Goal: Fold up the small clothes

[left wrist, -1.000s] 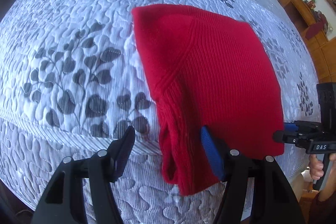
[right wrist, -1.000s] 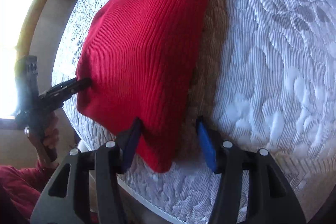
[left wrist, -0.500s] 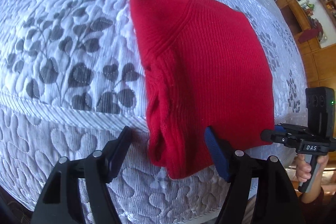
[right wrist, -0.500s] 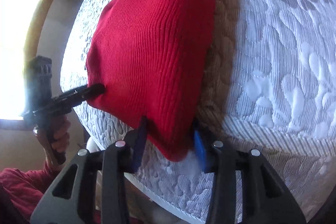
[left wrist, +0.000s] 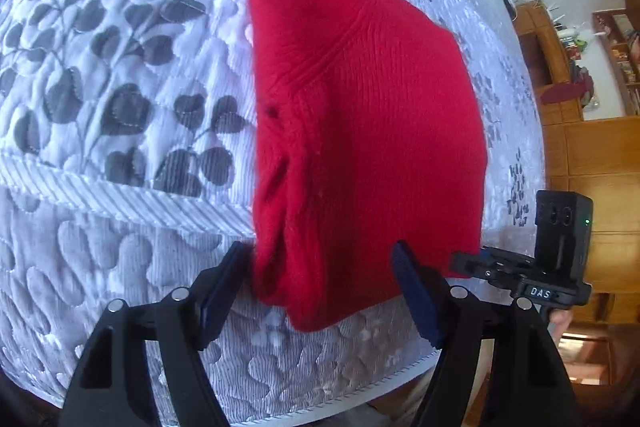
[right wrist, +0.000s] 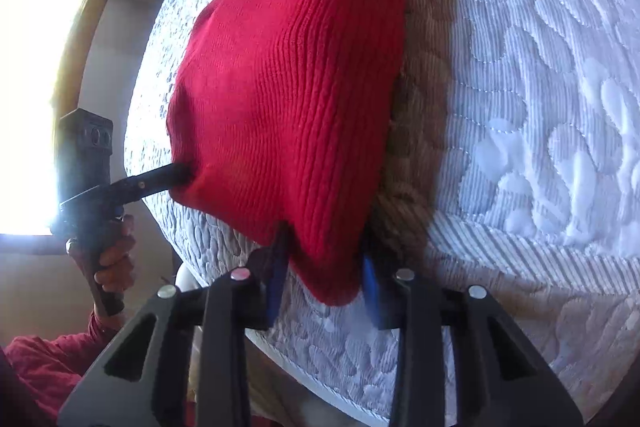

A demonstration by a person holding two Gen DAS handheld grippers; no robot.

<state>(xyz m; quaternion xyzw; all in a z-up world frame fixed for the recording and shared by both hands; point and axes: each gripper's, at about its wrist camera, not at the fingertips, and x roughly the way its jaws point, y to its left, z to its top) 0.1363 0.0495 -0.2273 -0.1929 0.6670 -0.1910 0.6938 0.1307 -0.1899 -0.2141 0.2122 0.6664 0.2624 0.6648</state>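
Observation:
A folded red knit garment [left wrist: 360, 115] lies on a quilted white bed cover [left wrist: 120, 67] near the bed's front edge. My left gripper [left wrist: 320, 279] straddles its near left corner, fingers wide apart beside the cloth and not pinching it. My right gripper [right wrist: 324, 279] has its fingers closed in on the near right corner of the garment [right wrist: 288, 99]. The right gripper also shows in the left wrist view [left wrist: 472, 263], at the cloth's right corner. The left gripper shows in the right wrist view [right wrist: 180, 173], touching the far corner.
The bed cover [right wrist: 540, 107] has grey leaf patterns and a ribbed border band near the edge. Wooden cabinets and shelves [left wrist: 592, 147] stand to the right. A bright window [right wrist: 36, 87] is beyond the bed. The person's hand [right wrist: 116, 259] holds the left gripper's handle.
Both grippers moved in toward the garment's near corners. The right gripper's fingers narrowed from wide open onto the corner. The left gripper's fingers now flank the folded edge.

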